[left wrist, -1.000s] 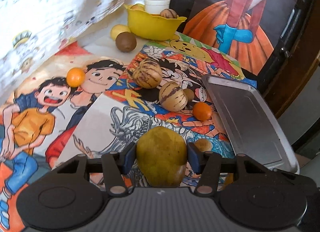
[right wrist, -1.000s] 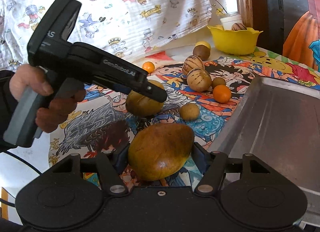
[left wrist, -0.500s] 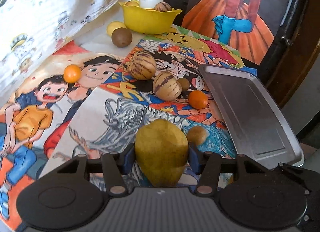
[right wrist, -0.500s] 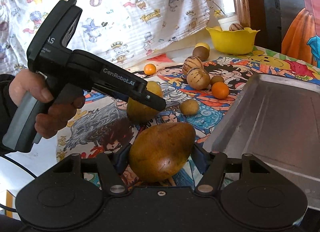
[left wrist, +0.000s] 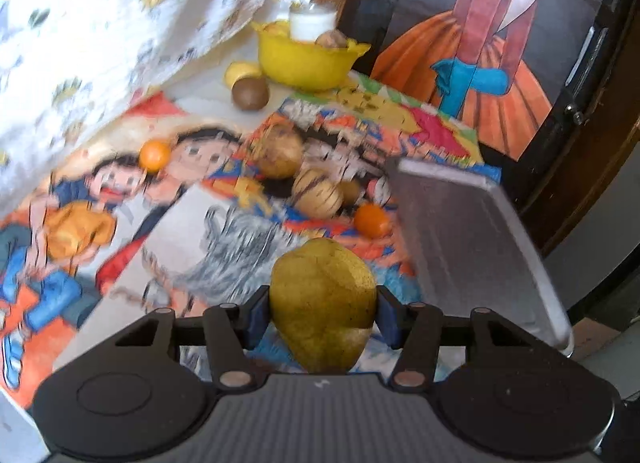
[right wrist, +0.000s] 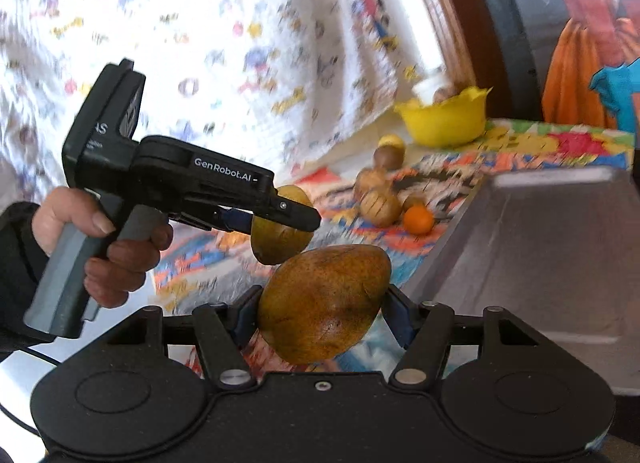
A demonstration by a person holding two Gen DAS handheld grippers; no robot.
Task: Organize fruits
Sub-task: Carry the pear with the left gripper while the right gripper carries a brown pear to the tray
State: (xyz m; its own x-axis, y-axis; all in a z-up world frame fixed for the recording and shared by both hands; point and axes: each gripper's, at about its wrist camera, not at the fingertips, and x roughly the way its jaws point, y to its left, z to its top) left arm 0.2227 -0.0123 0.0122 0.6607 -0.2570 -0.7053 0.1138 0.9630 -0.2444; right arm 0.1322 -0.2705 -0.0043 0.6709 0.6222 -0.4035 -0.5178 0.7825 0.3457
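Observation:
My left gripper (left wrist: 322, 315) is shut on a yellow-green pear (left wrist: 322, 299), held above the cartoon-print table cover. In the right wrist view that left gripper (right wrist: 276, 223) and its pear (right wrist: 280, 239) hang just left of my own fruit. My right gripper (right wrist: 320, 311) is shut on a brown pear (right wrist: 324, 299), lying crosswise between the blue pads. A metal tray (left wrist: 472, 239) lies to the right, seen large in the right wrist view as tray (right wrist: 540, 263). Two striped melons (left wrist: 316, 193), (left wrist: 278, 151) and an orange (left wrist: 372, 219) lie on the cover ahead.
A yellow bowl (left wrist: 308, 59) with fruit and a white jar (left wrist: 312, 23) stands at the back. A brown fruit (left wrist: 250, 92) and a yellow one (left wrist: 240, 71) sit before it. Another orange (left wrist: 154, 155) lies left. A patterned curtain hangs left; a hand (right wrist: 100, 239) grips the left tool.
Both grippers have lifted with their pears and shifted toward the tray. The right gripper has rolled, tilting the scene. The table fruit has kept still.

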